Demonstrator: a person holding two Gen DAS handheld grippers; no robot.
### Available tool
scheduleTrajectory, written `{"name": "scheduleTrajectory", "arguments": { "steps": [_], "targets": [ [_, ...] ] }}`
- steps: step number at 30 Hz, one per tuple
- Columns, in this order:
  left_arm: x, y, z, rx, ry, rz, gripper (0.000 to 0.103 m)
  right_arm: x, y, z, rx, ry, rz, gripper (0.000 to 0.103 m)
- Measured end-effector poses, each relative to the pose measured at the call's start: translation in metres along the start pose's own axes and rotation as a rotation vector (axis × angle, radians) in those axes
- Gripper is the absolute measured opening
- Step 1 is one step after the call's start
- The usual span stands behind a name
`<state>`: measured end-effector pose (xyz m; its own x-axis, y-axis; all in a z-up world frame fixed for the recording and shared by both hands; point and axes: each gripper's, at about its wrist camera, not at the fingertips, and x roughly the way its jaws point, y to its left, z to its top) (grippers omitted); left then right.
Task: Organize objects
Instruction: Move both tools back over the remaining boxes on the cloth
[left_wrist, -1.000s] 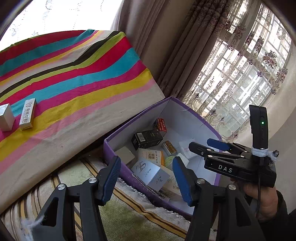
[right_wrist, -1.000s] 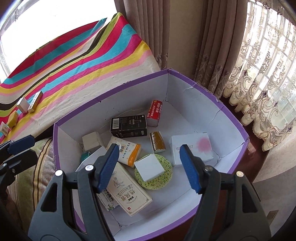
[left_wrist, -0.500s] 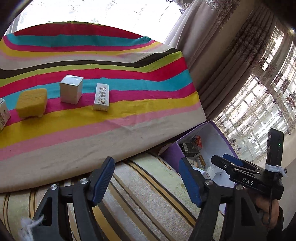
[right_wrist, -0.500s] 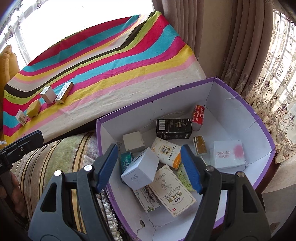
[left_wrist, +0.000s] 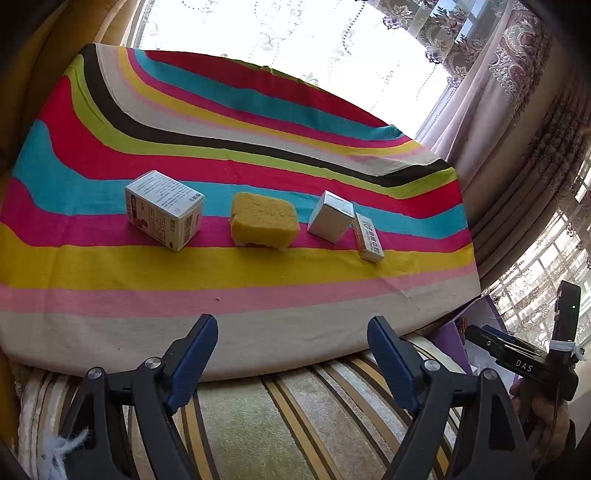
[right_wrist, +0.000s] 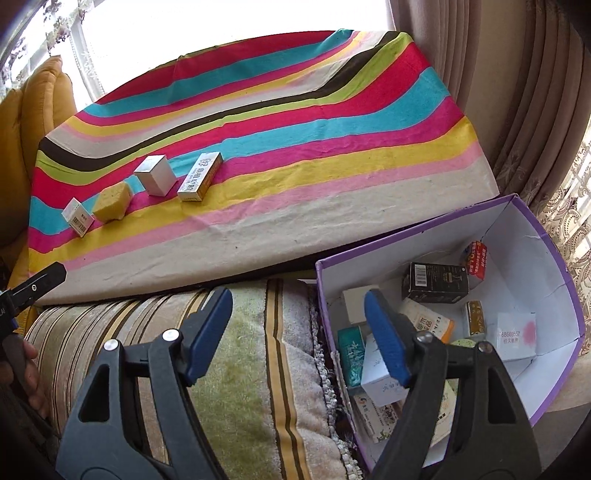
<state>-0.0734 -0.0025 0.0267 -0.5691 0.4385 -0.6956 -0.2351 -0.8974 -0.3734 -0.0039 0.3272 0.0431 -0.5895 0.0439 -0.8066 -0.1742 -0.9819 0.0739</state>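
- The purple box (right_wrist: 546, 236) stands beside the striped cushion (right_wrist: 236, 354), below the edge of the table (right_wrist: 332, 218), which is covered with a striped cloth; its inside is white
- Inside the purple box, a black carton (right_wrist: 436, 282) lies near the far wall, with a red packet (right_wrist: 476, 260) just beside it toward the corner
- Nearer than the black carton lie a white-and-orange carton (right_wrist: 428, 323), a plain beige box (right_wrist: 356, 304), a teal packet (right_wrist: 351, 356), a small gold packet (right_wrist: 474, 317) and a white box with a pink mark (right_wrist: 517, 336)
- More cartons lie at the near end of the purple box, partly hidden behind the right gripper (right_wrist: 299, 332)
- On the table, well apart from the purple box, four things stand in a row: a printed white carton (left_wrist: 164, 210), a yellow sponge (left_wrist: 264, 223), a silver-white box (left_wrist: 330, 216) and a narrow gold-edged carton (left_wrist: 369, 238)
- The right gripper hangs over the cushion and the box rim; its fingers (right_wrist: 210, 332) are apart and hold nothing
- The left gripper (left_wrist: 291, 363) faces the table; its fingers (left_wrist: 192, 363) are also apart and hold nothing
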Motion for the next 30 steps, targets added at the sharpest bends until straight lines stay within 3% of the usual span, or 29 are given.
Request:
{"name": "scheduleTrajectory", "arguments": {
  "steps": [6,18,30],
  "targets": [
    [-0.004,0.037,0.023,0.019,-0.023,0.096,0.088,0.014,0.024,0.013,-0.024,-0.003,0.011,0.077],
    [0.029,0.067,0.064,0.185,0.016,0.184,0.092,0.054,0.061,0.043,-0.057,0.004,0.03,0.077],
    [0.058,0.088,0.081,0.196,0.046,0.171,0.093,0.095,0.098,0.081,-0.083,-0.005,0.035,0.077]
  ]
}}
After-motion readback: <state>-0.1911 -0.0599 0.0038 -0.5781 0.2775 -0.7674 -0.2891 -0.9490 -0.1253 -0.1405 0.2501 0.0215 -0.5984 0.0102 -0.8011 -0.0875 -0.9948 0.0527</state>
